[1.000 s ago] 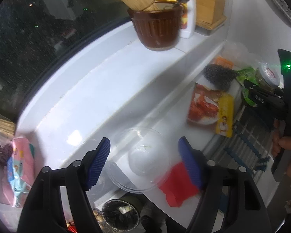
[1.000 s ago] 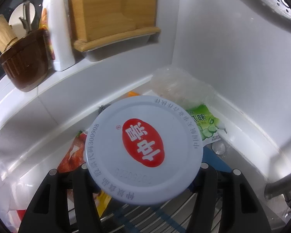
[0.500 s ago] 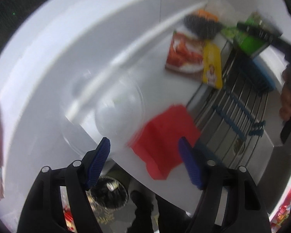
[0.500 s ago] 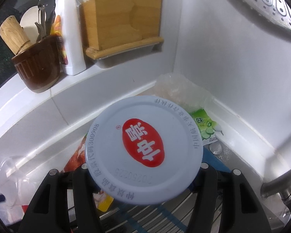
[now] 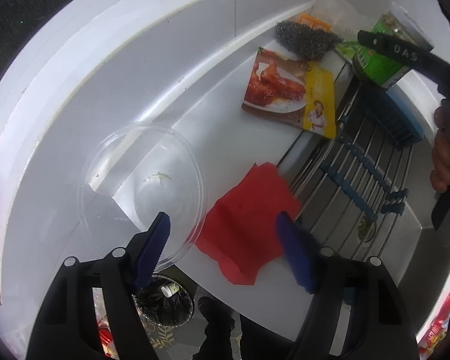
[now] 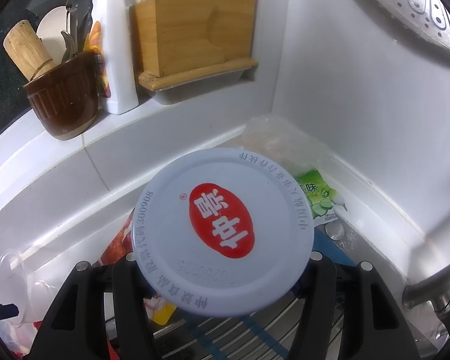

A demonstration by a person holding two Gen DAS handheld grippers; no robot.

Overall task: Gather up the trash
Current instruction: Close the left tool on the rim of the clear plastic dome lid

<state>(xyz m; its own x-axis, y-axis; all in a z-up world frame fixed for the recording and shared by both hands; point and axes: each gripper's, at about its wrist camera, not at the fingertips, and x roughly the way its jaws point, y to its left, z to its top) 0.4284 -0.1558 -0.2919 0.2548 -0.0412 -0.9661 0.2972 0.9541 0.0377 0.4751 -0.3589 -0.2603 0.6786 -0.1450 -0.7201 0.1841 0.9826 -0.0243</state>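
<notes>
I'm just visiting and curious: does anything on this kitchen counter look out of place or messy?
Yes. Litter lies loose on the white counter: a clear plastic bowl tipped on its side, a crumpled red paper at the sink's edge, and a chicken-wing packet. A steel scourer sits among them.

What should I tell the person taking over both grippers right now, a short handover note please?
Left gripper: open, empty, hovering over the red napkin on the white counter, beside the clear plastic lid.
Right gripper: shut on the jar with the white lid, held over the sink rack.
Done: jar picked up, not yet binned.
Left: bin the jar; collect the napkin, clear lid, chicken sachet, green wrapper and crumpled plastic bag. The lined bin sits on the floor below the counter edge.
</notes>
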